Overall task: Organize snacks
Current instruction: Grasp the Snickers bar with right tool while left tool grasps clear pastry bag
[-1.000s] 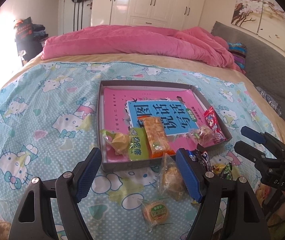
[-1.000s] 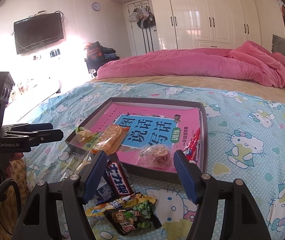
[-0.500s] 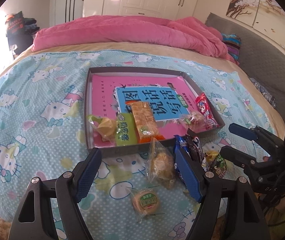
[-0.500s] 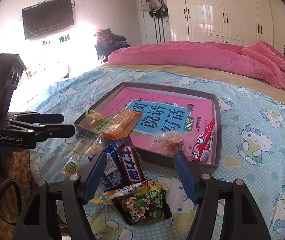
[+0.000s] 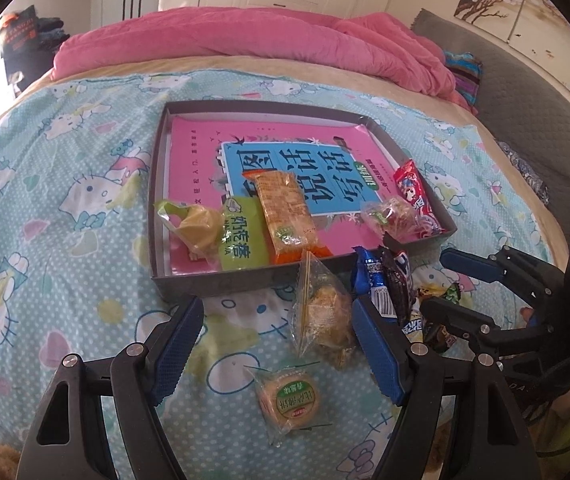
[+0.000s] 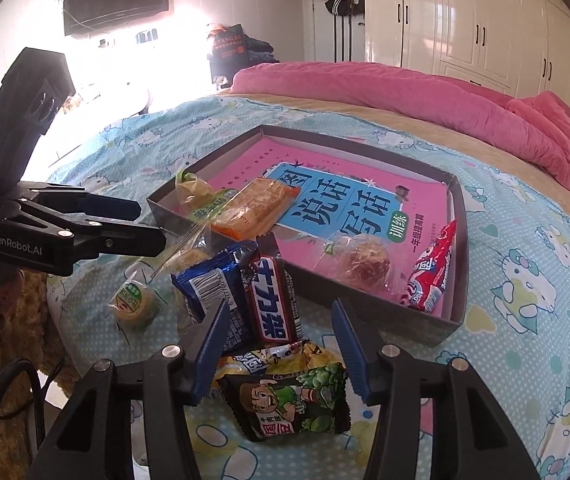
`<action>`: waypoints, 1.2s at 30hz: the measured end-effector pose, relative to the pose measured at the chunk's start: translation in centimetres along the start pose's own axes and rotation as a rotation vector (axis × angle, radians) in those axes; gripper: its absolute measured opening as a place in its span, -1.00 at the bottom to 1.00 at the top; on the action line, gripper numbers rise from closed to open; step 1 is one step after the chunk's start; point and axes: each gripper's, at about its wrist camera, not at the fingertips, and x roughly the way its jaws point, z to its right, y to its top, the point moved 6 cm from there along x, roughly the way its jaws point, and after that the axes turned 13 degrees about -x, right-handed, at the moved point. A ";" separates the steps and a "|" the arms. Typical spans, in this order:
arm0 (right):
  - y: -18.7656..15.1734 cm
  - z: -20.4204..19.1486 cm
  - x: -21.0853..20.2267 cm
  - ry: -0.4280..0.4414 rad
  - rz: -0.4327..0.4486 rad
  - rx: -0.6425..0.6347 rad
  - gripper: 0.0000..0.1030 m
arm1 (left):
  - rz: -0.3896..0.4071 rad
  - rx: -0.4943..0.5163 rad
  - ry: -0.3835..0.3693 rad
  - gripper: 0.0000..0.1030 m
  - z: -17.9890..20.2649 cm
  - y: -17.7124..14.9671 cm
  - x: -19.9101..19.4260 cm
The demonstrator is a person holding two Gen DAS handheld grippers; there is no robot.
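Left wrist view: my left gripper (image 5: 275,350) hovers over the bed (image 5: 57,248), fingers wide apart, nothing between them but sheet. A round green-label cake (image 5: 289,398) in clear wrap lies on the bed near its front edge, and a clear bag of crumbly pastry (image 5: 323,314) sits just beyond it, beside my right-hand finger. The grey tray (image 5: 156,184) rests further in on the bed, lined by a pink book (image 5: 285,152); an orange cracker pack (image 5: 285,210), a green packet (image 5: 241,236) and a red sausage stick (image 5: 415,192) lie inside.

Right wrist view: my right gripper (image 6: 281,344) also has its fingers apart, holding nothing. Between and just ahead of them lie a blue wrapper (image 6: 217,292), a chocolate bar (image 6: 271,300) and a dark pea snack bag (image 6: 289,402), all on the bed outside the tray's near wall.
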 end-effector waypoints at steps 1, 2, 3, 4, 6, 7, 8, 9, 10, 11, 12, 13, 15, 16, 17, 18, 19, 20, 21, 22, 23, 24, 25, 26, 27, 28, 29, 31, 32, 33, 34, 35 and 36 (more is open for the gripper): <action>0.0 0.0 0.2 0.000 -0.004 -0.004 0.00 | -0.007 -0.005 -0.006 0.51 -0.1 0.0 0.1; 0.0 0.0 0.4 0.004 -0.008 -0.009 -0.03 | -0.015 -0.009 -0.011 0.51 -0.1 0.0 0.4; 0.1 -0.1 0.5 0.005 -0.009 -0.012 -0.07 | -0.021 -0.012 -0.014 0.51 -0.1 0.0 0.6; 0.1 -0.1 0.7 0.009 -0.013 -0.016 -0.09 | -0.025 -0.011 -0.014 0.51 -0.1 0.0 0.7; 0.1 0.0 1.2 0.011 -0.025 -0.022 -0.10 | -0.030 -0.010 -0.012 0.51 -0.1 0.0 1.0; 0.1 -0.1 1.4 0.012 -0.031 -0.024 -0.12 | -0.033 -0.009 -0.013 0.51 0.0 0.0 1.1; 0.1 -0.1 1.7 0.015 -0.037 -0.028 -0.14 | -0.037 -0.008 -0.015 0.51 0.0 -0.1 1.3; 0.1 -0.1 1.9 0.019 -0.042 -0.032 -0.19 | -0.042 -0.006 -0.016 0.51 0.0 -0.1 1.4; 0.1 -0.2 2.2 0.022 -0.048 -0.037 -0.21 | -0.045 -0.004 -0.015 0.51 0.1 -0.1 1.6; 0.1 -0.3 2.5 0.023 -0.054 -0.043 -0.22 | -0.048 -0.003 -0.014 0.51 0.1 -0.1 1.8; 0.1 -0.3 2.7 0.023 -0.059 -0.047 -0.22 | -0.053 0.000 -0.011 0.51 0.1 -0.1 2.0; 0.1 -0.4 2.9 0.022 -0.063 -0.051 -0.22 | -0.055 0.001 -0.008 0.51 0.2 -0.1 2.1; 0.2 -0.4 3.2 0.023 -0.066 -0.053 -0.23 | -0.057 0.005 -0.002 0.51 0.2 -0.1 2.3; 0.2 -0.3 3.3 0.026 -0.065 -0.048 -0.23 | -0.058 0.006 -0.001 0.51 0.2 -0.1 2.4; 0.2 -0.2 3.5 0.032 -0.065 -0.042 -0.23 | -0.060 0.006 -0.001 0.51 0.1 -0.1 2.5; 0.3 -0.1 3.6 0.035 -0.065 -0.039 -0.23 | -0.064 0.004 -0.003 0.51 0.1 0.0 2.7; 0.3 -0.1 3.7 0.039 -0.064 -0.036 -0.23 | -0.068 0.001 -0.003 0.51 0.1 -0.1 2.8; 0.3 0.0 3.8 0.043 -0.064 -0.033 -0.23 | -0.073 -0.002 -0.004 0.51 0.0 0.0 3.0; 0.3 0.0 3.9 0.045 -0.063 -0.031 -0.23 | -0.080 -0.006 -0.005 0.51 0.0 0.0 3.2; 0.3 0.0 4.0 0.050 -0.063 -0.030 -0.23 | -0.083 -0.008 -0.007 0.51 0.0 -0.1 3.3; 0.3 0.0 4.0 0.054 -0.063 -0.027 -0.23 | -0.088 -0.011 -0.011 0.51 0.0 -0.1 3.5; 0.3 0.0 4.1 0.058 -0.062 -0.023 -0.23 | -0.091 -0.013 -0.016 0.49 0.0 0.0 3.7; 0.3 0.1 4.2 0.067 -0.061 -0.014 -0.31 | -0.094 -0.016 -0.020 0.49 0.0 0.0 3.8; 0.4 0.2 4.3 0.075 -0.059 -0.006 -0.37 | -0.101 -0.021 -0.030 0.49 0.1 0.0 4.0; 0.3 0.2 4.4 0.083 -0.058 0.003 -0.42 | -0.104 -0.028 -0.036 0.47 0.1 0.0 4.2; 0.3 0.3 4.4 0.088 -0.056 0.014 -0.42 | -0.109 -0.037 -0.049 0.42 0.0 0.0 4.2; 0.3 0.4 4.4 0.091 -0.053 0.018 -0.42 | -0.115 -0.045 -0.065 0.39 0.0 0.0 4.3; 0.3 0.5 4.4 0.096 -0.047 0.027 -0.42 | -0.129 -0.066 -0.093 0.31 0.0 0.1 4.5; 0.3 0.5 4.4 0.098 -0.045 0.032 -0.42 | -0.136 -0.074 -0.105 0.28 -0.1 0.1 4.6; 0.3 0.5 4.3 0.099 -0.042 0.039 -0.42 | -0.143 -0.082 -0.117 0.24 -0.1 0.1 4.7; 0.3 0.6 4.3 0.101 -0.039 0.047 -0.42 | -0.151 -0.087 -0.129 0.19 0.0 0.1 4.8; 0.3 0.7 4.2 0.103 -0.034 0.058 -0.42 | -0.159 -0.089 -0.136 0.18 0.1 0.0 4.9; 0.3 0.8 3.9 0.103 -0.023 0.068 -0.42 | -0.165 -0.087 -0.142 0.14 0.2 -0.1 5.0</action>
